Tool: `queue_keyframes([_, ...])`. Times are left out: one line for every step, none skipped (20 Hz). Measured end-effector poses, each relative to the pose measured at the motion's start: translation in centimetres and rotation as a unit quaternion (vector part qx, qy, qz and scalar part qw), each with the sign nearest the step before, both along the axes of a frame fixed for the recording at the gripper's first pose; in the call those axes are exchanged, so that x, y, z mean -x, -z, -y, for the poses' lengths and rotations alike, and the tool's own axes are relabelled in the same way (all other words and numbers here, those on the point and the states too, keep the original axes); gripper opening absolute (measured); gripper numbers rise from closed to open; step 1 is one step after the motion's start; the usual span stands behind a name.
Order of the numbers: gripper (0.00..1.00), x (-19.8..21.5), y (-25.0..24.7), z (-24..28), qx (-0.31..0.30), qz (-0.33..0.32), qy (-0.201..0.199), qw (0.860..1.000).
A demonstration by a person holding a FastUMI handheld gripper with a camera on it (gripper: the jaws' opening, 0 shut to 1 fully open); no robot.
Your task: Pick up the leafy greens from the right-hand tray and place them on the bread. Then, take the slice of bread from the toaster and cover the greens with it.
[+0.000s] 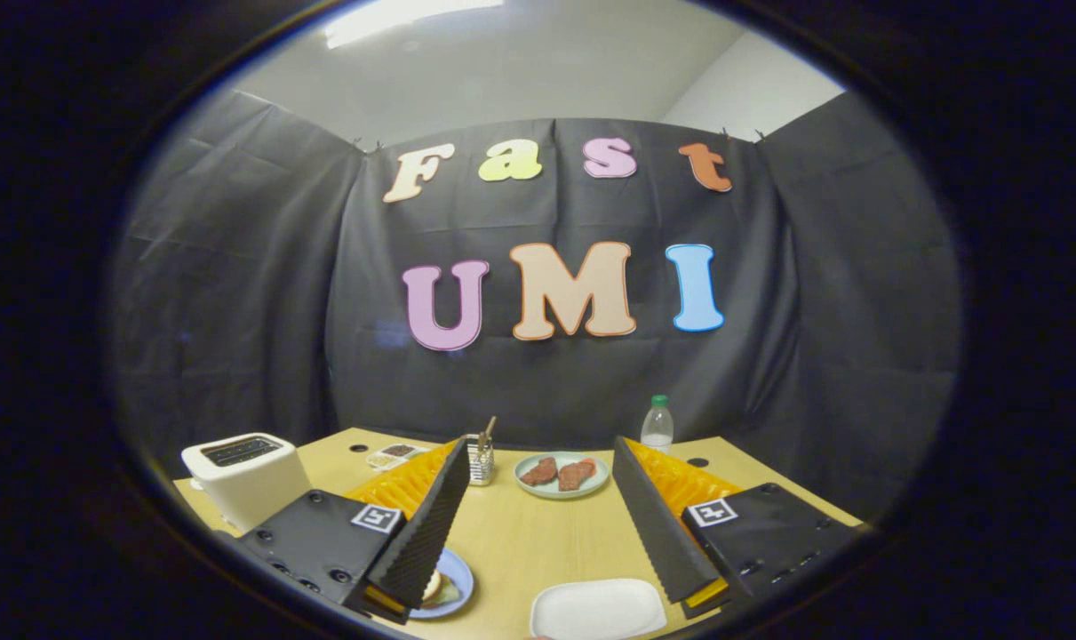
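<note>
The claw (538, 524) hung wide open and empty above the table (520, 542), with the toaster (244, 476) beyond its left finger and a white tray (598, 610) between the fingers.

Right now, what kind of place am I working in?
Likely a staged kitchen booth, not a real kitchen: black cloth wall behind a wooden table with a toaster and a plate of meat. The hand-held gripper hangs open above the table.
</note>
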State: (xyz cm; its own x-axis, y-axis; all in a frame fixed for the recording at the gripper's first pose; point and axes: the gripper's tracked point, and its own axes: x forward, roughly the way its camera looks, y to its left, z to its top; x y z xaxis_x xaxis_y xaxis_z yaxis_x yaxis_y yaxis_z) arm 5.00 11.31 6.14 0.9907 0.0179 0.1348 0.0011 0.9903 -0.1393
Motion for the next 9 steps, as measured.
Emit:
queue_keyframes([1.00, 0.4, 0.6, 0.4, -0.006, -0.004, 0.000, 1.000])
queue_keyframes([1.00, 0.6, 1.2, 1.2, -0.013, -0.009, 0.003, 1.000])
queue_keyframes([1.00, 0.9, 1.5, 2.0, -0.018, -0.011, 0.009, 1.000])
queue_keyframes([1.00, 0.8, 1.8, 3.0, -0.018, -0.011, 0.019, 1.000])
queue_keyframes([1.00, 0.9, 1.9, 4.0, -0.015, -0.012, 0.031, 0.999])
queue_keyframes([1.00, 1.0, 2.1, 5.0, -0.011, -0.012, 0.042, 0.999])
queue_keyframes([1.00, 1.1, 2.3, 5.7, -0.009, -0.012, 0.051, 0.999])
queue_keyframes([1.00, 1.4, 2.3, 6.2, -0.009, -0.012, 0.055, 0.998])
queue_keyframes([1.00, 1.6, 2.4, 6.5, -0.013, -0.015, 0.055, 0.998])
